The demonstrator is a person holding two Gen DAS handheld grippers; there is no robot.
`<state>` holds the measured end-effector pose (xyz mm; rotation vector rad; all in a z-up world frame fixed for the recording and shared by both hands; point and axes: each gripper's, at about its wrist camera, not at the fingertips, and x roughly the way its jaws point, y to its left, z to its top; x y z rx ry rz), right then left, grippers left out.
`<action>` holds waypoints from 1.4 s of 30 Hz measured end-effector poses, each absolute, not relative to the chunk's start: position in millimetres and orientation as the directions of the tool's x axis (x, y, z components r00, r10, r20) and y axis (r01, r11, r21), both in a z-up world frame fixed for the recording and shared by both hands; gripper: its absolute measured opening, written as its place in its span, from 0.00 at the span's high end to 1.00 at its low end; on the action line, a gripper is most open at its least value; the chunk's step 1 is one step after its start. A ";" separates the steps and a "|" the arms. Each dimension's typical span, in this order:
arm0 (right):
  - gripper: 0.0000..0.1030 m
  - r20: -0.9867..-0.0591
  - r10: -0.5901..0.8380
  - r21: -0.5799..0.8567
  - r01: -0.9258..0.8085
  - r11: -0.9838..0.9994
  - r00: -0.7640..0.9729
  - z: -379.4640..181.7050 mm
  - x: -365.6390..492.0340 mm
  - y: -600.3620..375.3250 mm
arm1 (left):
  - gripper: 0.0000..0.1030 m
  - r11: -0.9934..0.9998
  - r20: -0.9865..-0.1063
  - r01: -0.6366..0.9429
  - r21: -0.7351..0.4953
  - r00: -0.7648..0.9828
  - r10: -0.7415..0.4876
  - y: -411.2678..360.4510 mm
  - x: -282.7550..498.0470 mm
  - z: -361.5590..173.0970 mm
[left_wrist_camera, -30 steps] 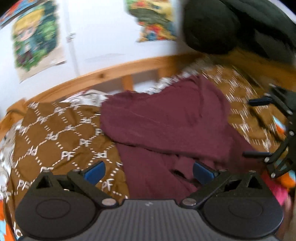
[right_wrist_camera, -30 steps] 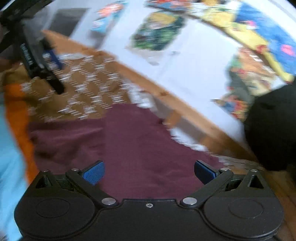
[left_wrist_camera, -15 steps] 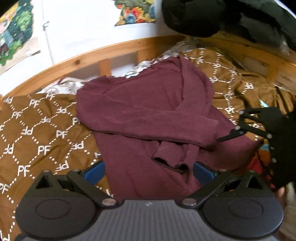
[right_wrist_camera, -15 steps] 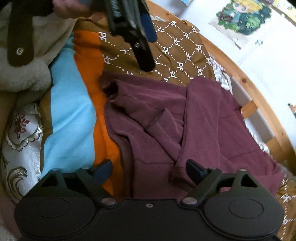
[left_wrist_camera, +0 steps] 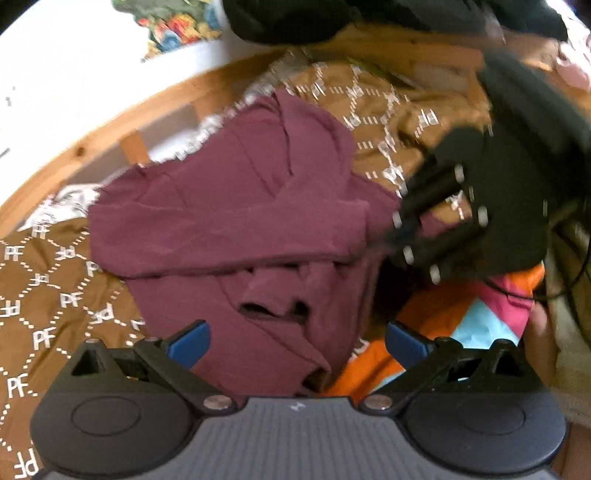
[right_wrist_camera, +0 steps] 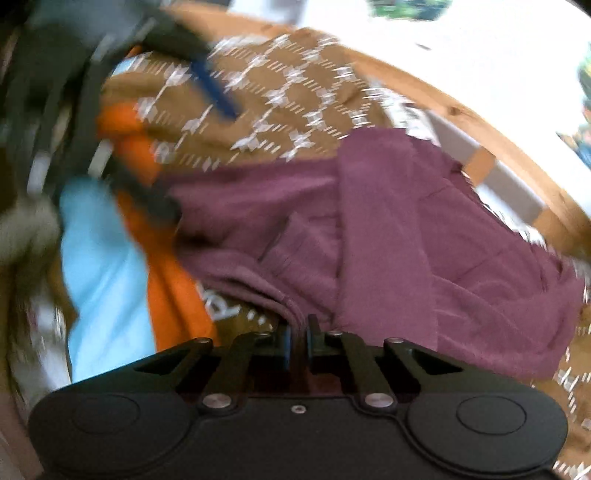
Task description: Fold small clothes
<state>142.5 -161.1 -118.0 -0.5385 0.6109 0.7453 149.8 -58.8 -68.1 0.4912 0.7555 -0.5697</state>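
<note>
A maroon long-sleeved top (left_wrist_camera: 236, 218) lies partly folded on a brown patterned blanket (left_wrist_camera: 55, 280), sleeves crossed over its body. My left gripper (left_wrist_camera: 295, 341) is open just above the top's near hem, which lies between its blue pads. My right gripper (right_wrist_camera: 297, 341) is shut on the maroon top (right_wrist_camera: 388, 229), pinching its edge at the near side. The right gripper also shows blurred in the left wrist view (left_wrist_camera: 461, 214), at the top's right edge. The left gripper shows blurred in the right wrist view (right_wrist_camera: 218, 96).
A wooden bed rail (left_wrist_camera: 110, 125) curves behind the blanket, with a white wall and posters beyond. A dark bundle (left_wrist_camera: 332, 18) sits at the back. An orange and light-blue cloth (right_wrist_camera: 122, 266) lies beside the top. A hand shows at the right edge (left_wrist_camera: 543, 332).
My right gripper has closed on the top's edge; it was open half a second ago. Both grippers have moved in closer to the garment, with motion blur now.
</note>
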 end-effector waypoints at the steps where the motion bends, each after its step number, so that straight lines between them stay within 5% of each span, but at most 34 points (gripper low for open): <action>1: 0.94 -0.667 0.468 -0.194 -0.741 0.643 0.580 -114.4 145.4 -165.2 | 0.01 0.736 -0.764 0.645 0.208 0.577 -0.290 -62.1 152.3 -73.0; 10: 0.94 -0.606 0.539 0.022 -0.665 0.746 0.585 -96.3 159.2 -188.4 | 0.07 0.721 -0.829 0.613 0.323 0.550 -0.097 -81.6 169.1 -115.5; 27: 0.94 -0.551 0.477 0.177 -0.463 0.869 0.685 -90.2 177.6 -230.3 | 0.23 0.814 -0.793 0.451 0.365 0.609 0.018 -57.1 180.7 -105.1; 31: 0.94 -0.563 0.465 0.173 -0.453 0.875 0.683 -92.7 179.4 -230.7 | 0.42 0.827 -0.754 0.418 0.376 0.656 0.012 -51.0 178.7 -94.1; 35: 0.92 -0.576 0.444 0.132 -0.458 0.879 0.686 -94.1 177.8 -226.1 | 0.79 0.848 -0.709 0.378 0.371 0.705 -0.004 -45.8 173.6 -80.3; 38: 0.85 -0.589 0.422 0.066 -0.480 0.875 0.689 -95.2 173.6 -217.3 | 0.94 0.874 -0.672 0.324 0.363 0.741 0.004 -38.6 176.7 -72.9; 42: 0.73 -0.621 0.392 -0.063 -0.542 0.838 0.679 -100.9 163.4 -196.1 | 0.96 0.912 -0.612 0.228 0.341 0.790 0.031 -27.9 178.2 -62.1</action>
